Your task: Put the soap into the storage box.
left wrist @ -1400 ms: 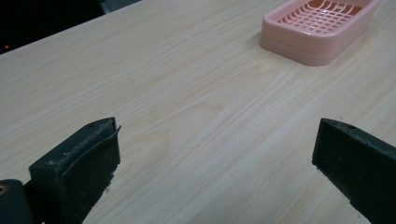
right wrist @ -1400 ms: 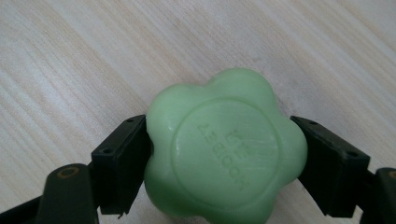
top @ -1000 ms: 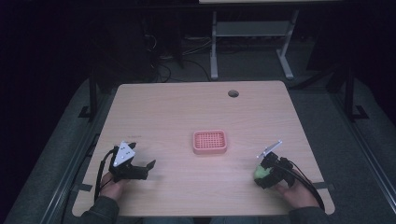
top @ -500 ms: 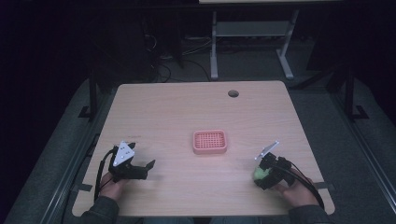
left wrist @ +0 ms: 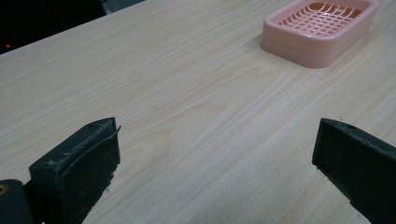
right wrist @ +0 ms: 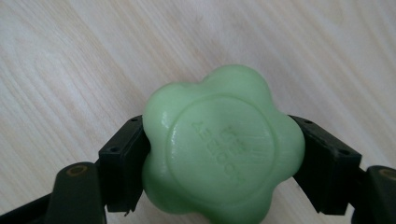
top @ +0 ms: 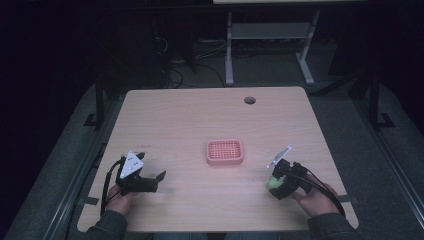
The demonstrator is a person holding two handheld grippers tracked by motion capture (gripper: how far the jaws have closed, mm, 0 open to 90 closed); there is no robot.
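A green flower-shaped soap [right wrist: 219,144] is pinched between the two black jaws of my right gripper [right wrist: 219,161], just above the wood. In the high view that soap [top: 274,183] shows as a pale green lump at the right gripper [top: 276,186], near the table's front right. A pink slotted soap dish [top: 225,152] lies at the table's middle, and it appears at the top right of the left gripper view [left wrist: 320,29]. My left gripper [left wrist: 215,158] stands open over bare wood at the front left [top: 154,181], nothing between its jaws.
The light wooden table [top: 190,120] has a round cable hole [top: 249,100] near its far edge. Dark floor, cables and a metal frame [top: 270,35] lie beyond the table. A person's hands hold both grippers at the near edge.
The right gripper with the soap has shifted very slightly; the left gripper and the dish stay where they were.
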